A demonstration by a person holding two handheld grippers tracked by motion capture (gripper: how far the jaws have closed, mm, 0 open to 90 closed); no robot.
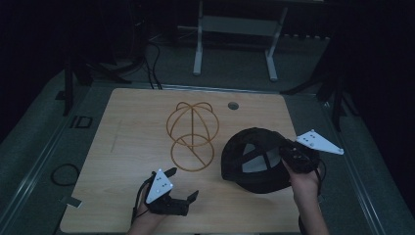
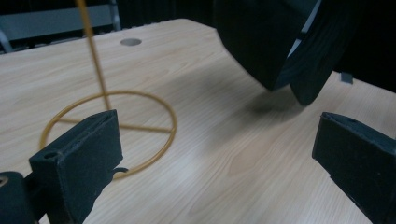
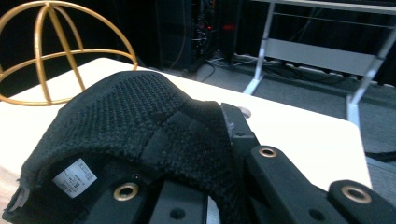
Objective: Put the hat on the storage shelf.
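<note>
High view: black cap (image 1: 254,159) is being held off the table by the closed right gripper (image 1: 288,155), beside the gold wire stand (image 1: 191,134); placement is judged pending. Left gripper view: left gripper (image 2: 215,154) is being kept wide, empty. Right gripper view: cap fabric (image 3: 140,135) is being pinched.

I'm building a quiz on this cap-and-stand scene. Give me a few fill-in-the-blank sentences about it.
1. The right gripper is shut on the black ____.
2. The jaws of the left gripper stand ____ with nothing between them.
3. The wire stand on the table is ____ in colour.
4. The cap lies to the ____ of the stand in the high view.

Missing words: cap; open; gold; right
</note>
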